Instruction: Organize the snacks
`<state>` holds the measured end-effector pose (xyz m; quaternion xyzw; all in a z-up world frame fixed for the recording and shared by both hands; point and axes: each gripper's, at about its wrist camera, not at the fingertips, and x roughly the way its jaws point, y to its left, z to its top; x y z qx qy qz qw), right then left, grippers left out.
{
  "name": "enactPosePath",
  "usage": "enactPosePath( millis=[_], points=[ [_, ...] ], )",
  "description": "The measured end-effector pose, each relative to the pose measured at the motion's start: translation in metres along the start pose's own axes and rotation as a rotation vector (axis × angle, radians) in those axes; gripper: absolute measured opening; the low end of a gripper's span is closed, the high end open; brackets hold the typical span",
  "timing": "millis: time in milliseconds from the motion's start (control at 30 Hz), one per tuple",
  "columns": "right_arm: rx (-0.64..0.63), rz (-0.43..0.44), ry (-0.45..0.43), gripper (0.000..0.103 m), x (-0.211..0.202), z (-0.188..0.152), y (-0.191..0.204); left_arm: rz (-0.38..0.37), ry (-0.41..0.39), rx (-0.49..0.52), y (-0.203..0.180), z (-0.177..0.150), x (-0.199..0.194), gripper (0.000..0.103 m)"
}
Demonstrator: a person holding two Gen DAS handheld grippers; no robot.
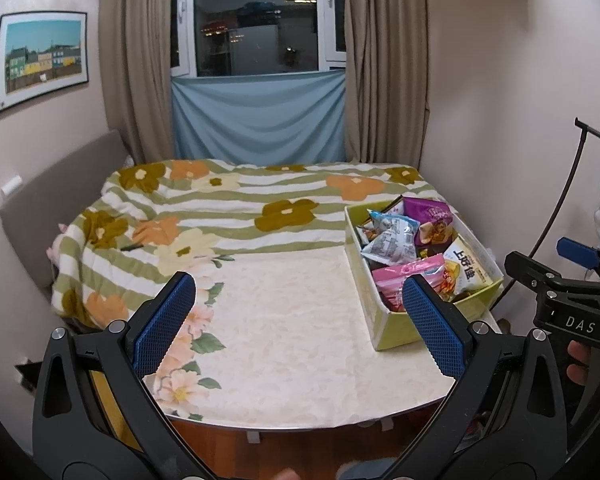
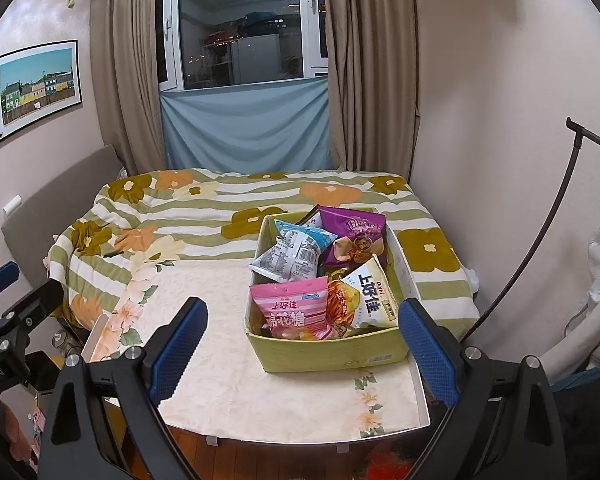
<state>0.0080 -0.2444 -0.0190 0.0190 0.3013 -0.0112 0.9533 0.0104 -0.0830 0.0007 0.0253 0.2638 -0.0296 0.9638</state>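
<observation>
A green cardboard box [image 2: 324, 356] stands on the right part of the table and holds several snack bags. In it are a pink bag [image 2: 290, 312], a blue-and-white bag [image 2: 296, 252], a purple bag [image 2: 354, 232] and a white-and-yellow bag [image 2: 374, 300]. My right gripper [image 2: 303, 308] hangs open just short of the box's near wall, with nothing pressed between its blue pads. My left gripper [image 1: 299, 282] is open over the bare tablecloth, and the box [image 1: 396, 328] lies to its right. The pink bag [image 1: 400, 276] sits at that box's near end.
The table [image 1: 292, 340] wears a cream floral cloth and butts against a bed with a green striped flower duvet [image 1: 240, 208]. A curved black stand [image 1: 572, 184] rises by the right wall. A hand [image 1: 580, 360] grips the right tool. Wooden floor shows below the table's edge.
</observation>
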Motion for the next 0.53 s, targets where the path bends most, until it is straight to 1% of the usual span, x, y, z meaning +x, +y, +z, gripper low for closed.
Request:
enactPosePath(
  millis=[100, 300, 433, 533],
  points=[
    [-0.004, 0.005, -0.005, 0.095, -0.001, 0.0, 0.001, -0.004, -0.003, -0.003, 0.0, 0.0, -0.002, 0.103],
    [-0.007, 0.011, -0.011, 0.095, -0.003, 0.0, 0.0, -0.007, -0.001, -0.045, 0.005, 0.0, -0.007, 0.103],
    [-0.006, 0.014, -0.011, 0.095, -0.003, 0.001, 0.001, -0.028, -0.016, -0.066, 0.007, -0.002, -0.012, 0.103],
    [-0.01, 0.015, -0.005, 0.095, -0.004, 0.0, 0.001, -0.014, -0.03, -0.061, 0.005, -0.003, -0.016, 0.103]
  ],
)
